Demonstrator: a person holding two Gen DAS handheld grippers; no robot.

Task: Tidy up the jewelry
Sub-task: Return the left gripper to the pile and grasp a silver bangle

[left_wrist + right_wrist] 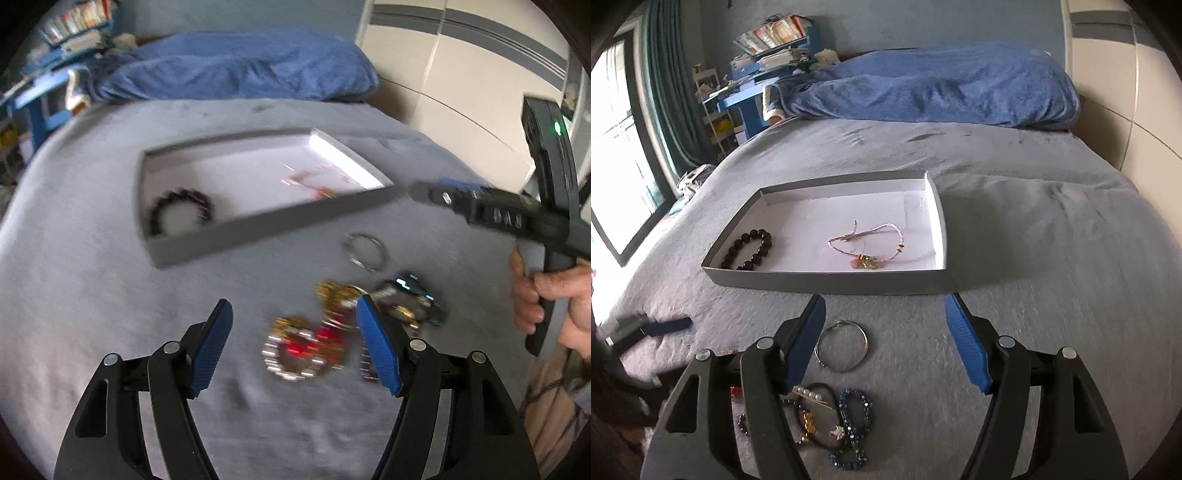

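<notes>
A shallow grey box lid (827,277) with a white inside lies on the grey bed cover. In it are a dark bead bracelet (748,249) and a pink cord bracelet (866,242). In front of it lie a silver bangle (842,345), a blue bead bracelet (853,424) and dark bracelets with pearls (812,397). My right gripper (886,314) is open and empty above them. My left gripper (293,314) is open and empty above a red and gold bracelet pile (306,343). The view is blurred. The box lid (258,229) and bangle (365,251) show there too.
A blue blanket (934,85) lies at the far end of the bed. A blue desk with books (764,48) stands at the back left beside a window. A cream wardrobe (461,85) is on the right. The right gripper body and hand (546,229) show in the left wrist view.
</notes>
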